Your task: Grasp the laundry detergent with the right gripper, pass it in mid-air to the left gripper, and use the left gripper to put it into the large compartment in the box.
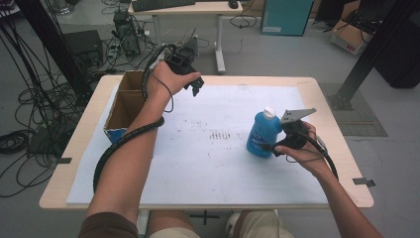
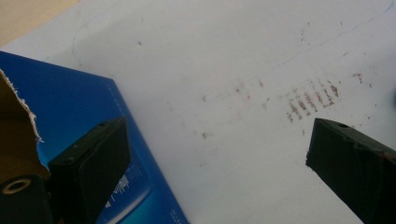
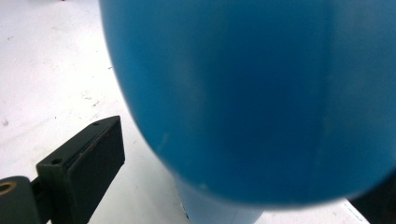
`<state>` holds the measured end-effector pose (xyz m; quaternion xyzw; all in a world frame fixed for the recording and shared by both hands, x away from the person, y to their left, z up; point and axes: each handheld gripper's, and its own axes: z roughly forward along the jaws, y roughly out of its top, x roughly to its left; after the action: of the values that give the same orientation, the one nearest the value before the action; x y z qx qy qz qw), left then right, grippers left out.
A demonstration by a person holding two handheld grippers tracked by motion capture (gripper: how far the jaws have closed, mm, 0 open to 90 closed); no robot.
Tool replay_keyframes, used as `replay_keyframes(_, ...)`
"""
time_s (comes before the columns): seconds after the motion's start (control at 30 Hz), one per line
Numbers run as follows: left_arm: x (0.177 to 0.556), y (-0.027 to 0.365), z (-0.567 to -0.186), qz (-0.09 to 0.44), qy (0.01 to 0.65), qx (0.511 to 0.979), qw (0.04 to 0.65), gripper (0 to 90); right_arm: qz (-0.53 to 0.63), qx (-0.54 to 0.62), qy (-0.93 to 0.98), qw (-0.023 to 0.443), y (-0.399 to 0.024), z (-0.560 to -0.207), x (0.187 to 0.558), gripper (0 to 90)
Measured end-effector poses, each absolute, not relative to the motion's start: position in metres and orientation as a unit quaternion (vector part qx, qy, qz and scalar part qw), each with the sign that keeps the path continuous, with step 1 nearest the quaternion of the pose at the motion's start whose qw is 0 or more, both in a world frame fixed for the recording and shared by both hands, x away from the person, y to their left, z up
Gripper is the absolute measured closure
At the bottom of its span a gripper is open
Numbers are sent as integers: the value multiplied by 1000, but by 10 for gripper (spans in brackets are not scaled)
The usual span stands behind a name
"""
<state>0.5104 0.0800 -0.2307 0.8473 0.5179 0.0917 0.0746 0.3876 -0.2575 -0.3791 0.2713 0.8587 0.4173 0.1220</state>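
Observation:
A blue bottle (image 1: pixel 264 134) with a white cap stands upright on the white mat (image 1: pixel 198 163), right of centre. My right gripper (image 1: pixel 277 146) is at its right side, low down. In the right gripper view the bottle (image 3: pixel 252 93) sits between the open jaws of my right gripper (image 3: pixel 238 163), and a small gap shows beside the left jaw. My left gripper (image 1: pixel 194 88) hangs open above the mat's far left part, next to an open cardboard box (image 1: pixel 124 106). In the left gripper view my left gripper (image 2: pixel 217 135) holds nothing, and its left jaw hangs over the box's blue side (image 2: pixel 93 102).
The mat has faint brown smudges (image 1: pixel 220 135) at its centre. The wooden table rim (image 1: pixel 79 139) runs around the mat. Cables (image 1: pixel 29 124) lie on the floor at the left, a desk (image 1: pixel 188 10) stands behind, and a black frame post (image 1: pixel 371 54) rises at the right.

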Motion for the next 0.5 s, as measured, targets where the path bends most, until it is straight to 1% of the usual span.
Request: replay_keyframes(0.5, 511, 78, -231, 92, 515, 849, 75, 67, 428, 268, 855, 120, -253, -382, 388, 30)
